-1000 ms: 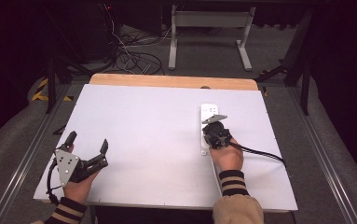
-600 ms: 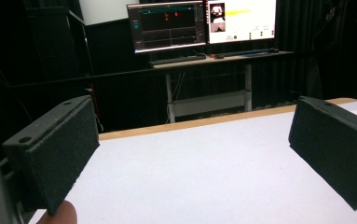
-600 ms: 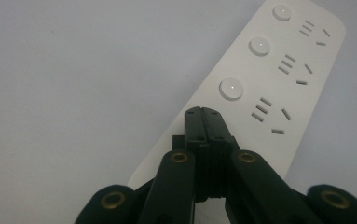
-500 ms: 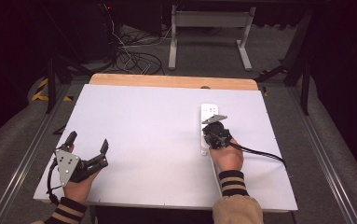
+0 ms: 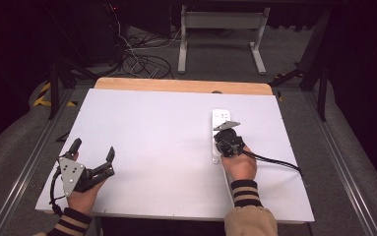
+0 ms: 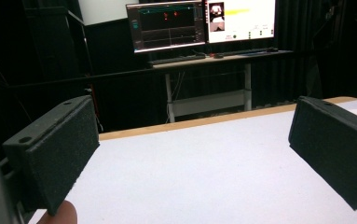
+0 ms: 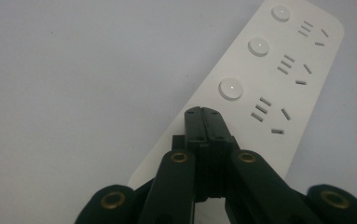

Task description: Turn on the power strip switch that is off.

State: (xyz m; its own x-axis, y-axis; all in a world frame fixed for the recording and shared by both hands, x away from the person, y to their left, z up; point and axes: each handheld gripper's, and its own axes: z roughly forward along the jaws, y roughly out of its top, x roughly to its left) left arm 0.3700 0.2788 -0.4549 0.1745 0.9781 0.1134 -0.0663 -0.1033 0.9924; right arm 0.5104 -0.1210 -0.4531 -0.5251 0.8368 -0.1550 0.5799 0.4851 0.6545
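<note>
A wide white bench (image 5: pixel 166 147) with a wooden strip along its far edge is seen from above, standing over a grey carpeted floor (image 5: pixel 353 147) on which tangled cables (image 5: pixel 141 61) are strewn to the far left. Beyond the bench, in the left gripper view, a desk carrying two lit monitors (image 6: pixel 199 23) is seen against a dark room. On the right half of the bench a white power strip (image 5: pixel 220 119) is laid lengthwise, running from near to far; in the right gripper view three round buttons and three sets of sockets are shown on its top face. The right claw (image 5: pixel 224 142) is held over the near part of the power strip, pointing down at it, and its jaws are clenched tight together with nothing between them; whether the tips touch the strip cannot be told. The left claw (image 5: pixel 93 151) is held at the near left corner of the bench, well apart from the power strip, its jaws released wide with only bare bench between them.
</note>
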